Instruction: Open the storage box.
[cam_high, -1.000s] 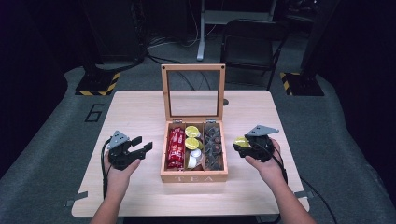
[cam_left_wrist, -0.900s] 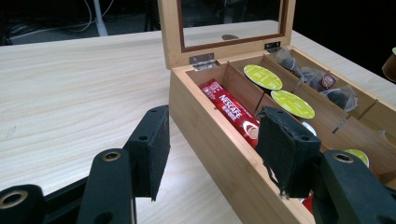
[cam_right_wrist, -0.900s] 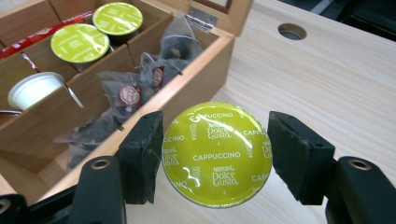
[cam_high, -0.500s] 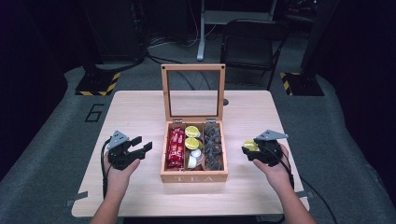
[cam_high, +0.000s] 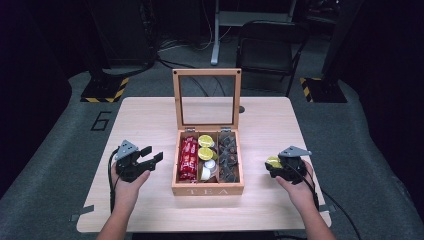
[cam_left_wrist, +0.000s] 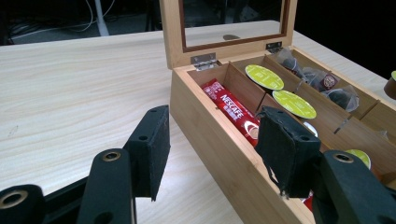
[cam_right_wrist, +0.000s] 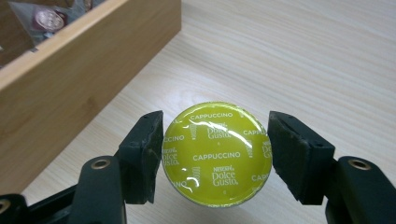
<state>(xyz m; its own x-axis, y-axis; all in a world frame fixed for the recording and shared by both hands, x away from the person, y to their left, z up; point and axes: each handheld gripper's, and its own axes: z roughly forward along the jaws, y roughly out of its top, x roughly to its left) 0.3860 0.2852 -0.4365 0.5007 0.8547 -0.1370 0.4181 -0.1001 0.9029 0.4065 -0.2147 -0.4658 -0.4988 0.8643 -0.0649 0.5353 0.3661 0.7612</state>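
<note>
A wooden tea box (cam_high: 207, 189) stands open in the middle of the table, its glass lid upright. It holds red Nescafe sticks (cam_high: 188, 157) on the left, green-lidded capsules (cam_high: 205, 146) in the middle and dark tea bags (cam_high: 229, 155) on the right. My right gripper (cam_high: 272, 162) is to the right of the box, low over the table, with both jaws against a green Cappuccino capsule (cam_right_wrist: 217, 154). My left gripper (cam_high: 152, 155) stands open beside the box's left wall (cam_left_wrist: 210, 112), with nothing between its fingers (cam_left_wrist: 152, 140).
The light wooden table (cam_high: 150, 120) has bare room on both sides of the box and behind it. A black chair (cam_high: 270, 50) and dark stands are on the floor beyond the table's far edge.
My right gripper has carried the green capsule away from the box's right side, rightward and nearer the table's front. The left gripper has stayed where it was.
</note>
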